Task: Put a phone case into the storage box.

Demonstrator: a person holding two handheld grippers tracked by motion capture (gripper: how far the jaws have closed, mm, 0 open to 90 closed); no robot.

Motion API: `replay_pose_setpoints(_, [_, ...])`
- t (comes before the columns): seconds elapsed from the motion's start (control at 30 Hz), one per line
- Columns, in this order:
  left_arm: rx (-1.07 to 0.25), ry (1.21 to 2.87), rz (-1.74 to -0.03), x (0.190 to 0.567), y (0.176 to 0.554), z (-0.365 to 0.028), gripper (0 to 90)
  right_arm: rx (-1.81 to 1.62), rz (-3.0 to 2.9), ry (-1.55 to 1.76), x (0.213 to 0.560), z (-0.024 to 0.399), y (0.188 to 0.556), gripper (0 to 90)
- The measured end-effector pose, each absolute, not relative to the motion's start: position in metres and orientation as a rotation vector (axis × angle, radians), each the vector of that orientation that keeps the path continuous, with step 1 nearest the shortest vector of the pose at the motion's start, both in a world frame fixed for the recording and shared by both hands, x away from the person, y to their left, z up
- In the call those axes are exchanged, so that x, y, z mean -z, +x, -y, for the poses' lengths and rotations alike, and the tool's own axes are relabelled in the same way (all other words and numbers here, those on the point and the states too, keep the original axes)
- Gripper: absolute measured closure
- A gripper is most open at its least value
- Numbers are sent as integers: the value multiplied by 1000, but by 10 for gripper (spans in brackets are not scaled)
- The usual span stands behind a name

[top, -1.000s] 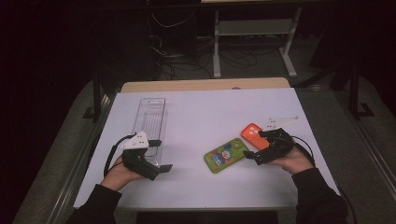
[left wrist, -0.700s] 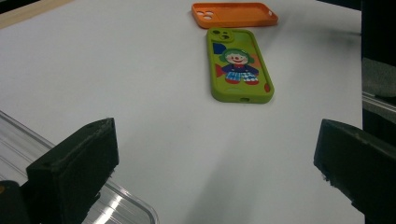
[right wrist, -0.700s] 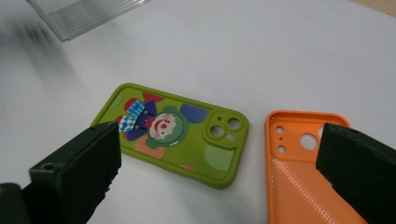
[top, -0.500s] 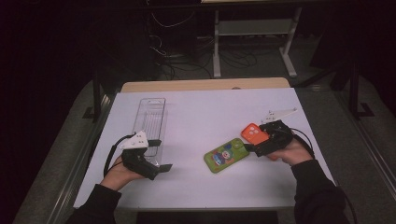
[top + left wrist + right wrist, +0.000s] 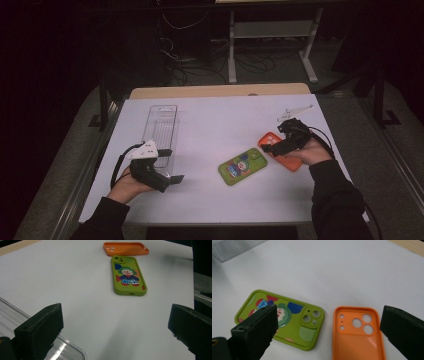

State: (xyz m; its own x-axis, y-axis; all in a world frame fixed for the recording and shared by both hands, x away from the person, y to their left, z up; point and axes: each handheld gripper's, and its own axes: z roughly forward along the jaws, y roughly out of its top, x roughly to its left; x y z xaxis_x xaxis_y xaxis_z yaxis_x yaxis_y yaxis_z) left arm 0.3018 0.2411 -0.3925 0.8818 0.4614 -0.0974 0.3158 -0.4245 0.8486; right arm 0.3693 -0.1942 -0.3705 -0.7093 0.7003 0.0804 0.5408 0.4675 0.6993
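Observation:
A green phone case [image 5: 242, 166] with a clown picture lies face down mid-table, also ahead of the left jaws [image 5: 128, 275]. An orange phone case [image 5: 270, 139] lies just right of it, hollow side up [image 5: 357, 335], partly under the right hand. My right gripper [image 5: 276, 140] hovers over the orange case, open, with nothing between its jaws [image 5: 329, 325]; the green case [image 5: 282, 317] sits under its left jaw. My left gripper [image 5: 172, 165] rests at the front left, open and empty [image 5: 115, 322], pointing toward both cases, with the orange case [image 5: 126, 248] farthest.
A clear plastic tray [image 5: 161, 130] lies at the left beside the left gripper, its corner at that gripper's left jaw [image 5: 70, 350]. A small white object [image 5: 295, 112] sits at the far right. Under everything is a white tabletop [image 5: 215, 120].
The right hand and its gripper have shifted slightly away from the person, over the orange case. The left gripper and both cases have stayed put.

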Motion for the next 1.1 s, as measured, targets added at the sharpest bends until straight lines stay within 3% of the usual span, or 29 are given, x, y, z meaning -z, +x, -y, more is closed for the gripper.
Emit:
replay_pose_setpoints(0.53, [-191,2055,-555,392,303,-241,0,-1038,-2469,1113,352,206,399,0])
replay_pose_setpoints(1.1, [-189,2060,-559,391,302,-243,0,-923,-2419,1235,360,231,405,0])
